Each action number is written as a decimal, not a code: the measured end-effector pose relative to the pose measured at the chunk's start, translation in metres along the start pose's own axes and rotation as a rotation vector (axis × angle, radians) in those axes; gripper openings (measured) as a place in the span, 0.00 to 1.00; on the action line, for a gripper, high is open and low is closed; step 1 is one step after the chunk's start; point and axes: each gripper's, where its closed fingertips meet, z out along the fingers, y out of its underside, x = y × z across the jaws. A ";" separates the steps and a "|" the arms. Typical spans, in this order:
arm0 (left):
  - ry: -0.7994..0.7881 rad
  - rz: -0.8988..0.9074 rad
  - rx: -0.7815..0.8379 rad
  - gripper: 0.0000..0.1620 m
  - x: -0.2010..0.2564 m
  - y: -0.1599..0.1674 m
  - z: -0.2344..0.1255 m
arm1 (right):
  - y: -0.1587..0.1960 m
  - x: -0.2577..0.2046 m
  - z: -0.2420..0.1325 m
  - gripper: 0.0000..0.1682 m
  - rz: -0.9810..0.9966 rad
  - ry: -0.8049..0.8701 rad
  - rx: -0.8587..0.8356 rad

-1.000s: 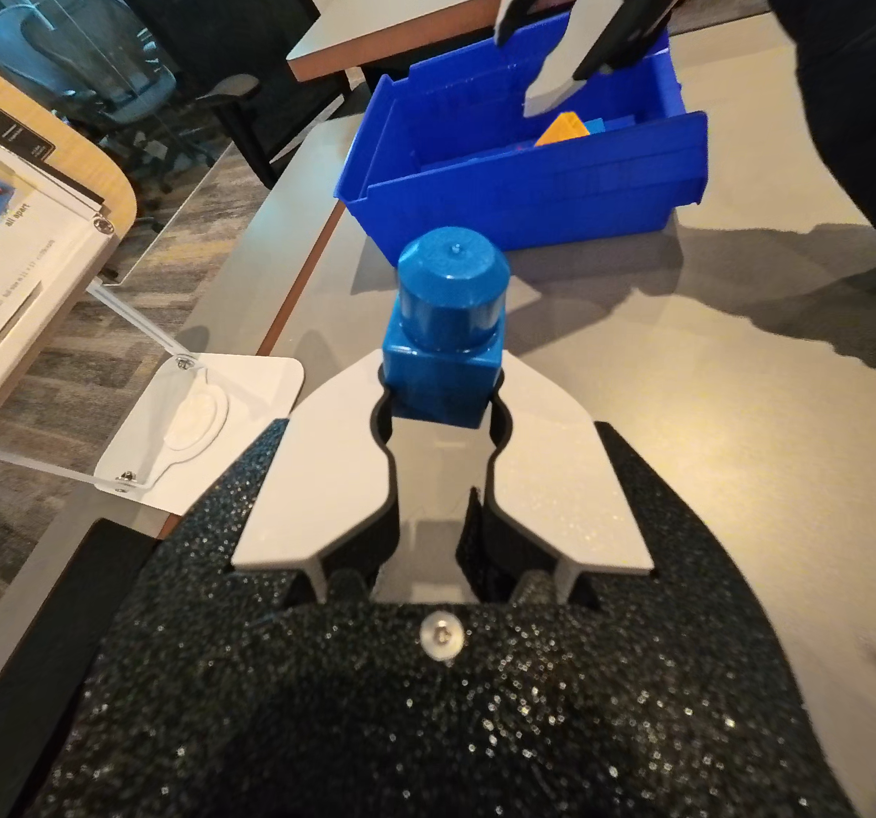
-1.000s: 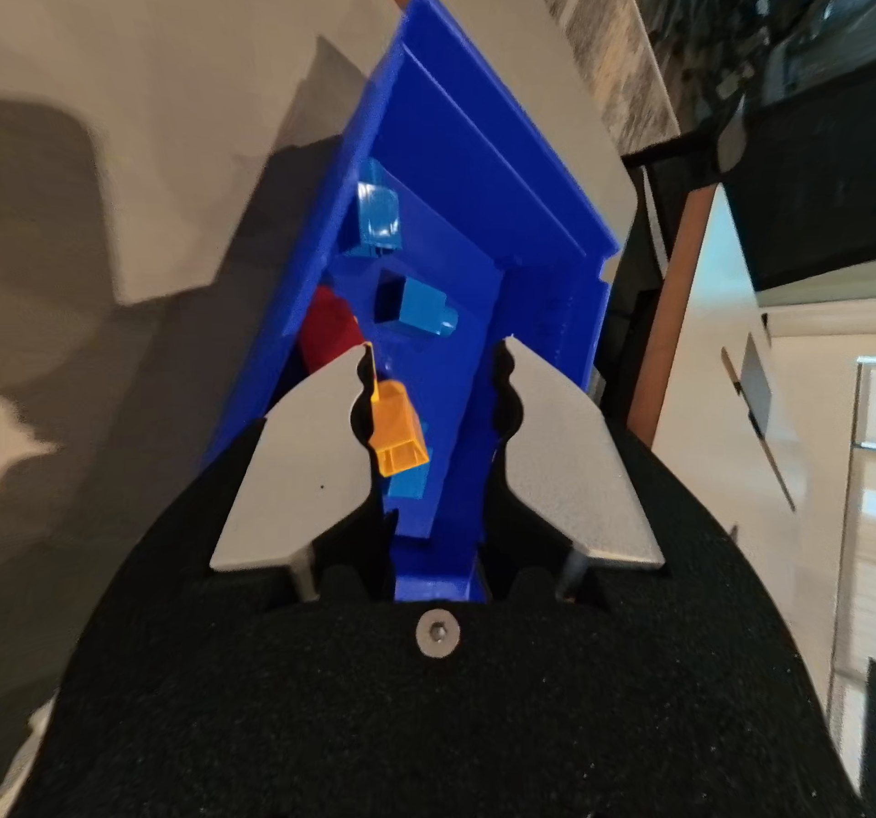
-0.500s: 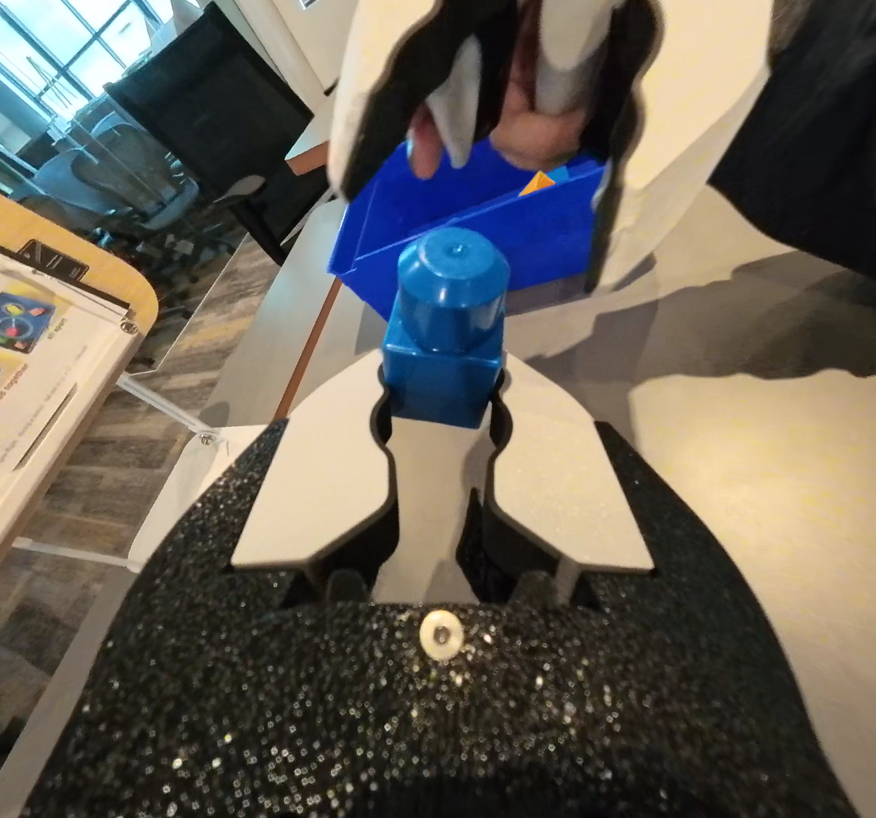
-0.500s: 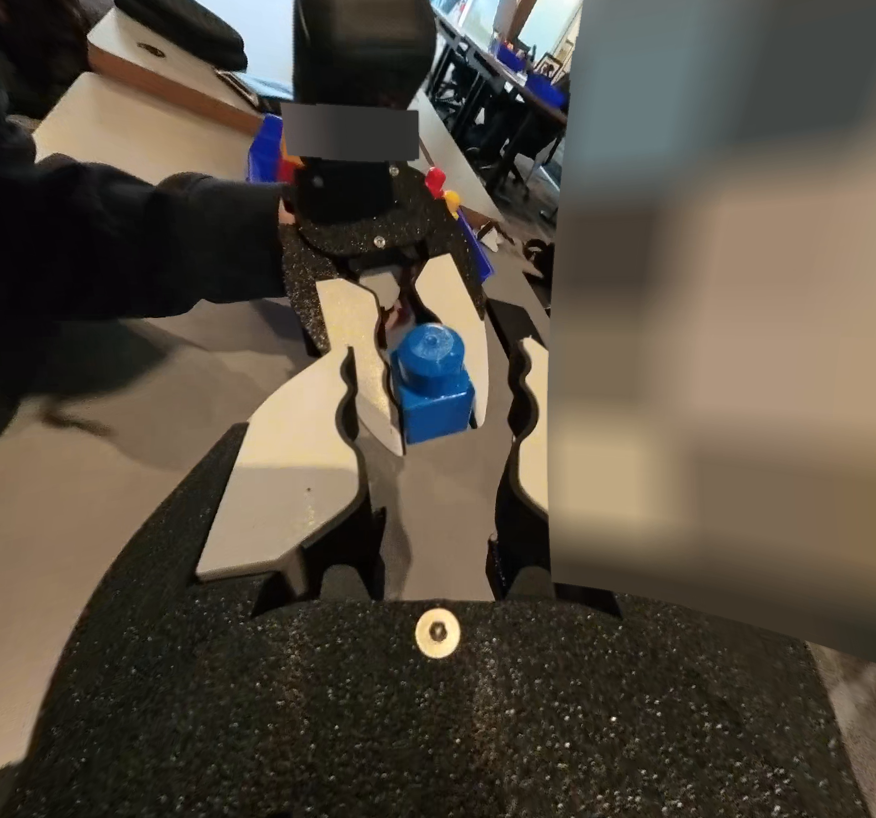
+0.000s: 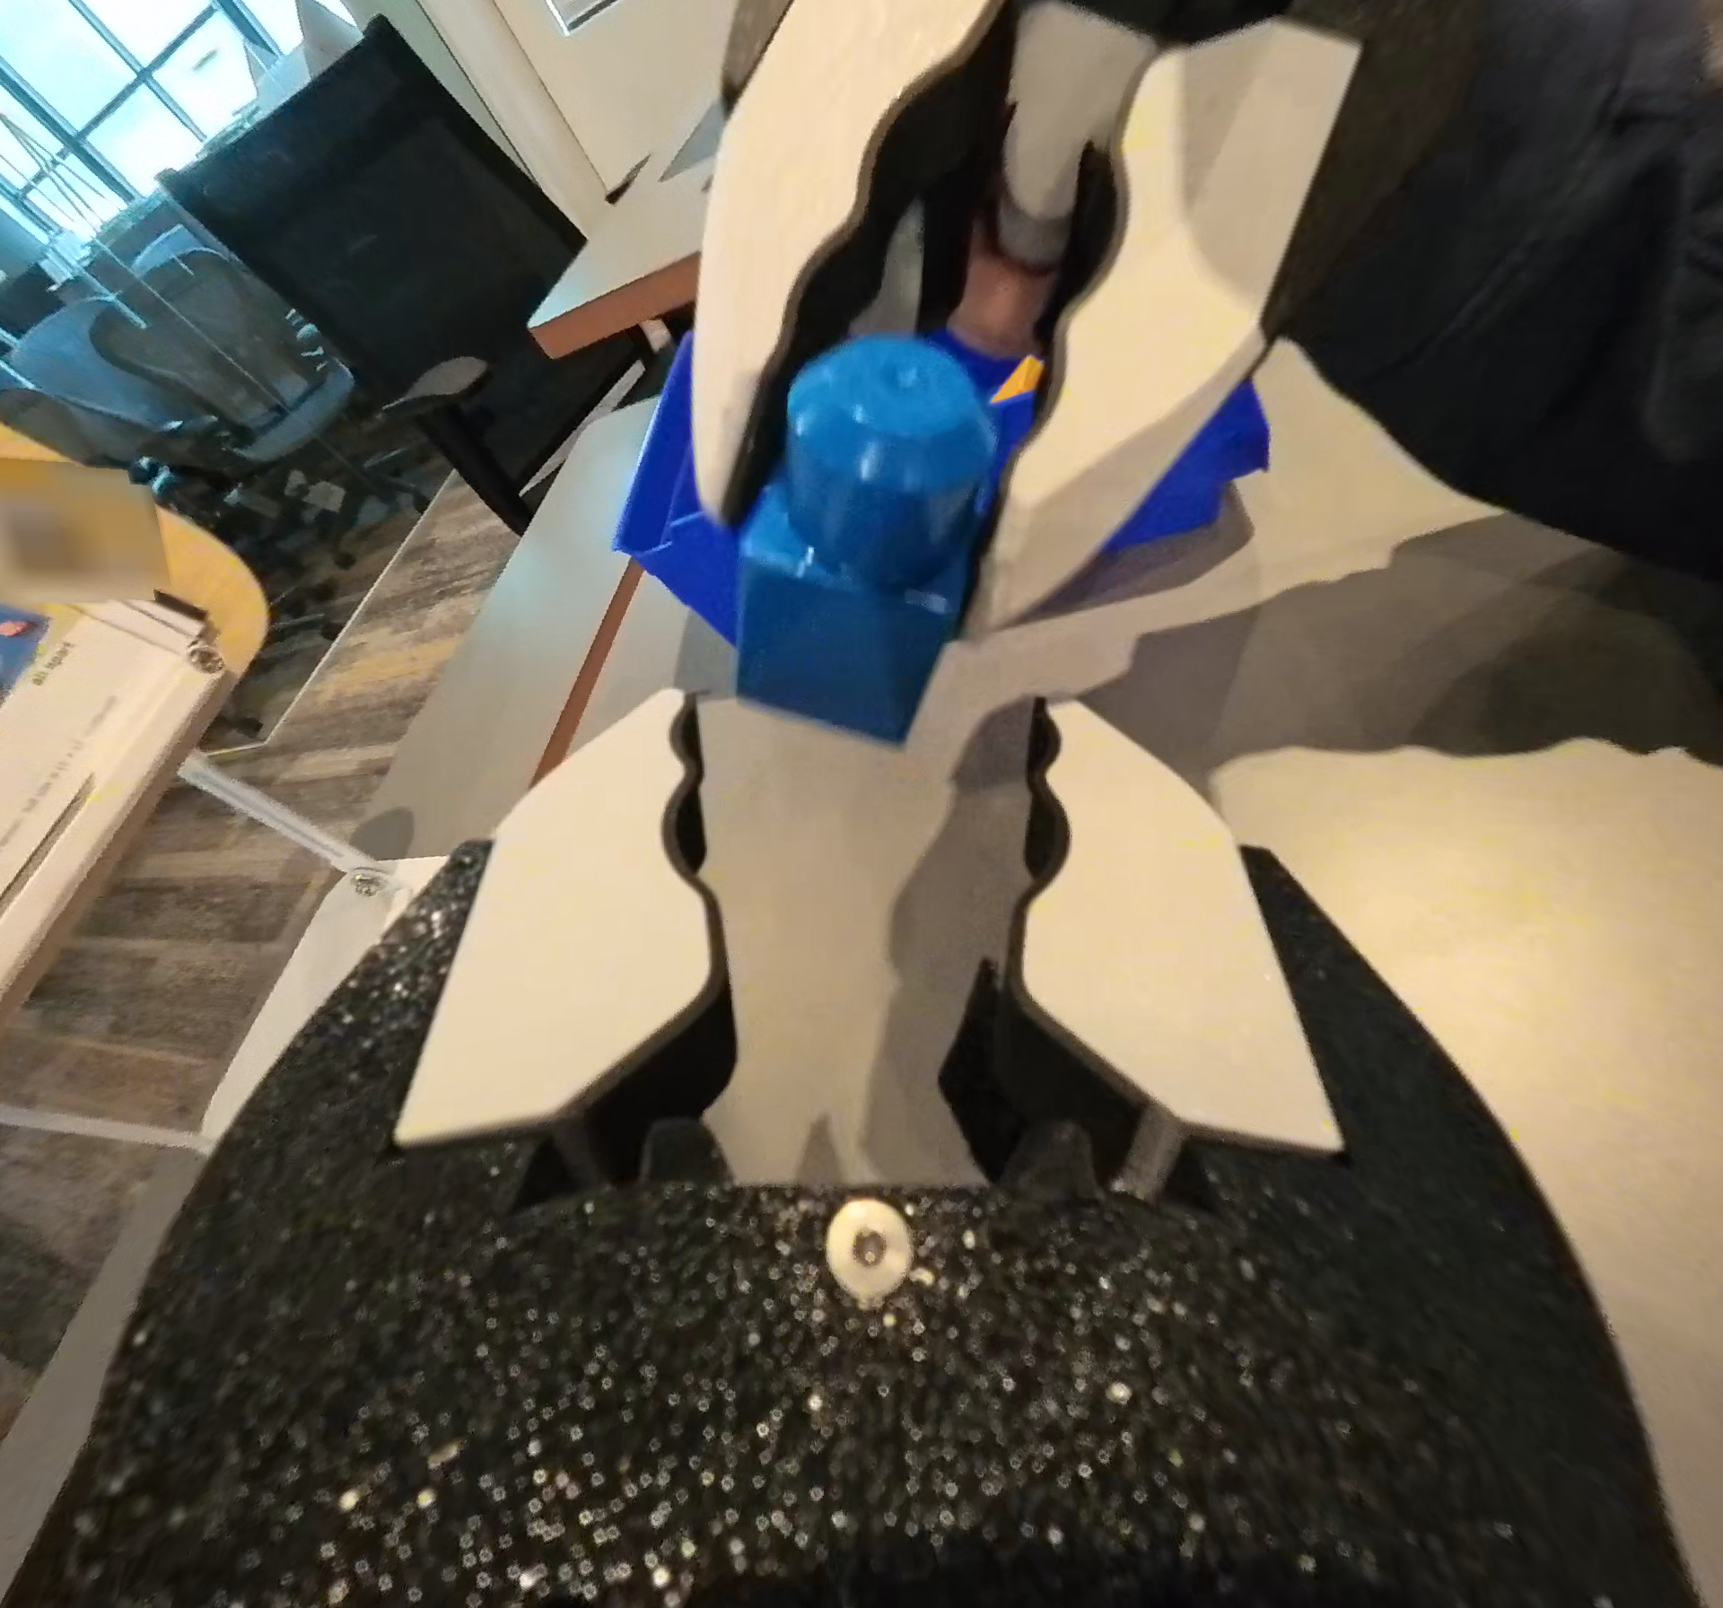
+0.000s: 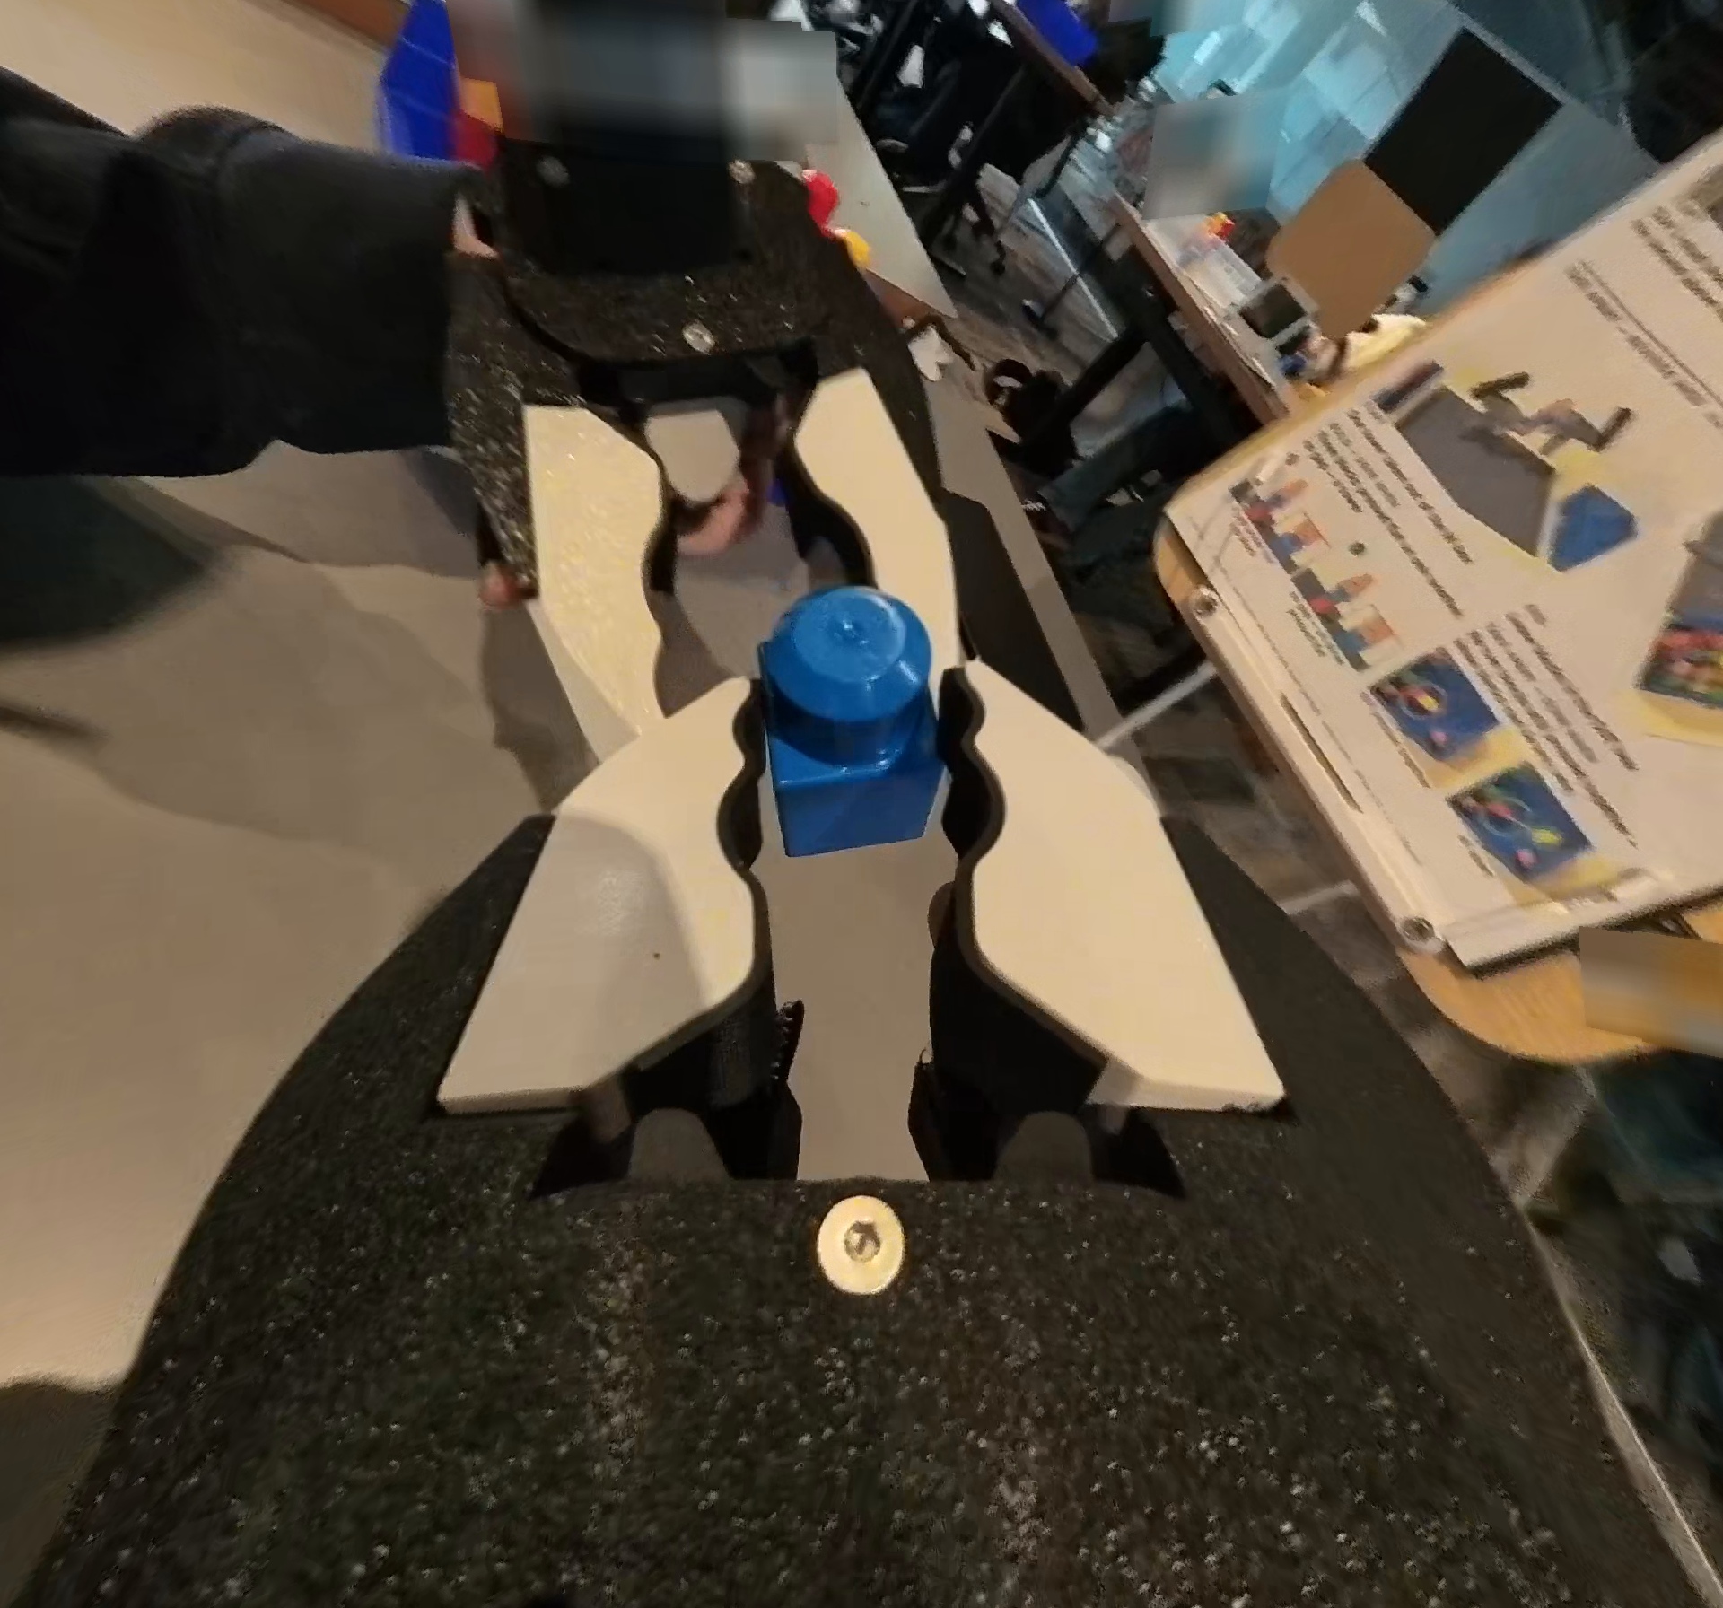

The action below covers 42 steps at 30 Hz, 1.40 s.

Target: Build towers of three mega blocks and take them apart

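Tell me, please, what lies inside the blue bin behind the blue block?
In the blue bin, only an orange block corner shows; the blue block and right tongs cover the rest.

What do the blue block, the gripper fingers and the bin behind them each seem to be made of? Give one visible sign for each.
Blue block: probably moulded plastic, semi-gloss; soft highlights on its round stud and crisp, even edges.

Right gripper fingers: flat pale plates, matt and slightly grainy, likely plastic or painted metal, with a dark liner edge; the body looks like speckled black printed plastic.

Blue bin: likely glossy moulded plastic with thin walls.
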 end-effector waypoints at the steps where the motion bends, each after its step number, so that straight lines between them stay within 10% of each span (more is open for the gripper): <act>1: -0.024 0.006 -0.005 0.42 -0.004 0.002 -0.002 | 0.005 0.007 -0.007 0.21 0.006 0.038 -0.026; 9: -0.268 -0.020 -0.113 0.25 -0.054 0.034 -0.031 | 0.142 0.082 -0.130 0.21 0.135 0.591 -0.772; 16: -0.508 -0.128 -0.188 0.14 -0.097 0.060 -0.071 | 0.242 0.049 -0.182 0.22 0.413 0.521 -1.214; 22: -0.617 -0.228 -0.174 0.11 -0.114 0.065 -0.102 | 0.242 0.058 -0.182 0.32 0.426 0.579 -1.180; 29: -0.955 -0.394 -0.143 0.16 -0.144 0.072 -0.193 | 0.160 0.079 -0.134 0.28 0.249 0.590 -0.798; 35: -1.377 -0.598 -0.310 0.21 -0.148 0.151 -0.308 | 0.120 0.079 -0.114 0.25 0.162 0.560 -0.625; 42: -1.264 -0.837 -0.510 0.29 -0.158 0.231 -0.300 | 0.122 0.077 -0.107 0.21 0.160 0.518 -0.586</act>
